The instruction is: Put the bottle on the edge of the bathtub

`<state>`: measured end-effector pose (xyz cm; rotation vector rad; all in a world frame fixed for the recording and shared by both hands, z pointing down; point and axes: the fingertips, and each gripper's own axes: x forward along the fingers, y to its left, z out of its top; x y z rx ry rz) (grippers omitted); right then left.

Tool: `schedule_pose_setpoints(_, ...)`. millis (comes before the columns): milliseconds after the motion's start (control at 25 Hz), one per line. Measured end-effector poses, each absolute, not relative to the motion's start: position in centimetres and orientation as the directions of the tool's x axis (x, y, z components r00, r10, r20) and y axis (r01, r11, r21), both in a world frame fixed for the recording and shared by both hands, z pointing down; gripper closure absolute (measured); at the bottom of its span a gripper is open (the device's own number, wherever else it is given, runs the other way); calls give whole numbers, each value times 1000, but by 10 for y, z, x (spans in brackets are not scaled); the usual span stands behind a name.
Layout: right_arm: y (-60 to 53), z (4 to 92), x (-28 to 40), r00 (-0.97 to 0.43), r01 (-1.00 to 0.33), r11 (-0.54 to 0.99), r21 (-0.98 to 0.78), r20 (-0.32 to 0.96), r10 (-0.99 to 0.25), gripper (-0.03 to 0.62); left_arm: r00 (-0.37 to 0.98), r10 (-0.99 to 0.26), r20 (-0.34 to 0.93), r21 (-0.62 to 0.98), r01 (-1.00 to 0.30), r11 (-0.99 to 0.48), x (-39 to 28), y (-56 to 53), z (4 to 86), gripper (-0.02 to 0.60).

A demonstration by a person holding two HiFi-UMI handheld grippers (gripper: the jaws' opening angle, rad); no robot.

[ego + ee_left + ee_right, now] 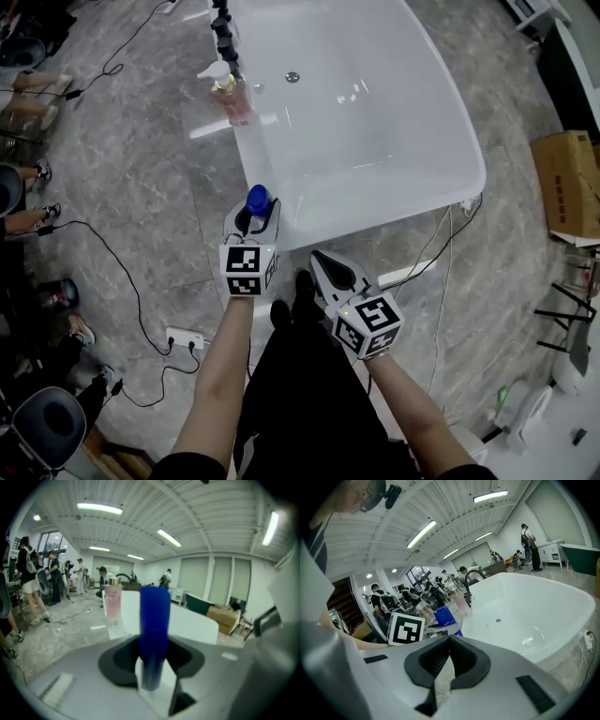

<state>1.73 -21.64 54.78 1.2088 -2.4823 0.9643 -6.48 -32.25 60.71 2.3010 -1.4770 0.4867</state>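
- Now, your left gripper (253, 223) is clamped on the bottle (154, 620), whose blue cap stands upright between the jaws.
- Your right gripper (321, 261) is pinched closed on nothing, its tips all but meeting.
- You hold the bottle just beside the near left corner of the bathtub (403, 208).
- A pink pump bottle (232, 94) stands farther along the tub's left rim; its label is too blurred to read.
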Motion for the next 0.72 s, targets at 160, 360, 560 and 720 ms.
schedule_pose_setpoints(160, -215, 551, 17, -641, -762, 445, -470, 455, -618, 592, 379, -804, 459, 85, -919, -385, -63, -328, 609, 420)
schedule_pose_setpoints(360, -211, 555, 21, -641, -762, 443, -472, 462, -613, 592, 367, -797, 479, 69, -921, -383, -63, -325, 625, 420)
schedule_pose_setpoints(560, -210, 556, 26, -640, -764, 440, -472, 465, -612, 592, 363, -802, 475, 56, -922, -384, -62, -319, 627, 419)
schedule_pose_setpoints(720, -210, 557, 27, -642, -762, 441, -474, 468, -607, 592, 363, -803, 473, 61, -923, -381, -61, -320, 628, 417)
